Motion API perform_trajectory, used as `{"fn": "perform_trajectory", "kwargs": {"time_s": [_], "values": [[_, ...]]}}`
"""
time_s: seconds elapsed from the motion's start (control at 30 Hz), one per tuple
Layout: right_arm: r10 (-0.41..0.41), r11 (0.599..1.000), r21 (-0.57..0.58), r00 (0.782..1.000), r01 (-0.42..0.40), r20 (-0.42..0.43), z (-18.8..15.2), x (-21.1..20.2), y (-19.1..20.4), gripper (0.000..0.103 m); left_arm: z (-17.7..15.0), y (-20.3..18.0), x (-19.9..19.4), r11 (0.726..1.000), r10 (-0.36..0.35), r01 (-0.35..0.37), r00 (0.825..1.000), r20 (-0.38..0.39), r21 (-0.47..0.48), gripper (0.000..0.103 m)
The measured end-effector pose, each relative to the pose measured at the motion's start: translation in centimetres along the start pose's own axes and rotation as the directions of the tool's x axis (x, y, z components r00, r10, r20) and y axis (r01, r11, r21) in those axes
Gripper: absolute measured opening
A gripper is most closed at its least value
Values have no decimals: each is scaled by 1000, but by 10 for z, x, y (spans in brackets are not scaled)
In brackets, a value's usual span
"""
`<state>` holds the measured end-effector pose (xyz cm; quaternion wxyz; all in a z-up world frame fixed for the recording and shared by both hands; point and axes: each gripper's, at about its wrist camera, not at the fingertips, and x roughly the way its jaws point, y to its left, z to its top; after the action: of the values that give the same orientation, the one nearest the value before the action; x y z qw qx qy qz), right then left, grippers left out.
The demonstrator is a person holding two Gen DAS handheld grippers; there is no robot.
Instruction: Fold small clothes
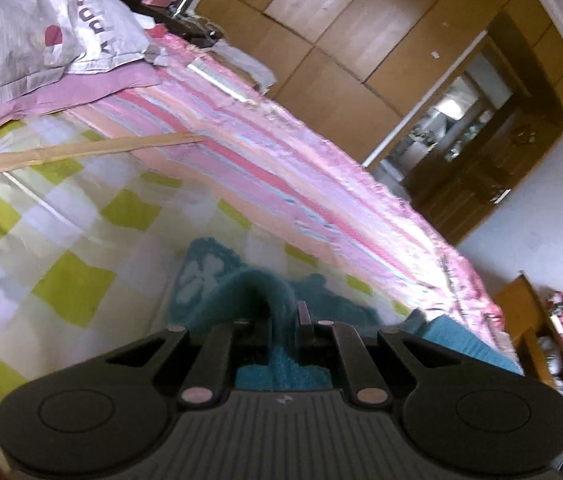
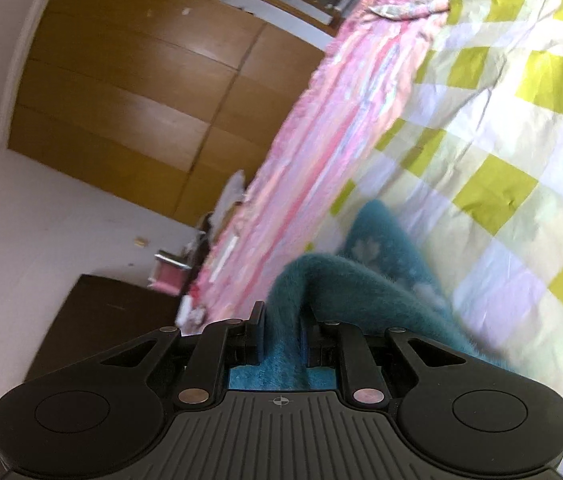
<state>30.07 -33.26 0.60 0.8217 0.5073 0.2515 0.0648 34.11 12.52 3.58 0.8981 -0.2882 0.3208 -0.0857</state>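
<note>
Both grippers, left [image 1: 281, 320] & right [image 2: 281, 320], clamped on teal fuzzy cloth [image 2: 381, 264], lifted w/ rest on checked sheet [image 1: 61, 240].

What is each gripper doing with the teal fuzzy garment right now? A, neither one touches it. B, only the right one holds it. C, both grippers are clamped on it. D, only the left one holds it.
C: the left gripper has its jaws closed on a raised fold of the teal garment, and the right gripper pinches teal fabric too, above the checked bedsheet.
</note>
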Motion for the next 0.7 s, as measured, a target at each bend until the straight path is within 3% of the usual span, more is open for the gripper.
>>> {"fn": "perform_trajectory", "kwargs": {"time_s": [0.13, 0.3, 0.7], "values": [[-53, 999, -2, 999, 53, -10, 2, 24, -8, 16, -4, 7, 17, 998, 56, -56, 998, -26, 8, 15], [-86, 996, 21, 996, 86, -15, 4, 38, -16, 19, -3, 10, 27, 997, 72, -72, 997, -39, -3, 15], [-81, 995, 58, 997, 82, -20, 3, 35, -21, 22, 6, 9, 32, 994, 85, -89, 993, -78, -58, 17]]}}
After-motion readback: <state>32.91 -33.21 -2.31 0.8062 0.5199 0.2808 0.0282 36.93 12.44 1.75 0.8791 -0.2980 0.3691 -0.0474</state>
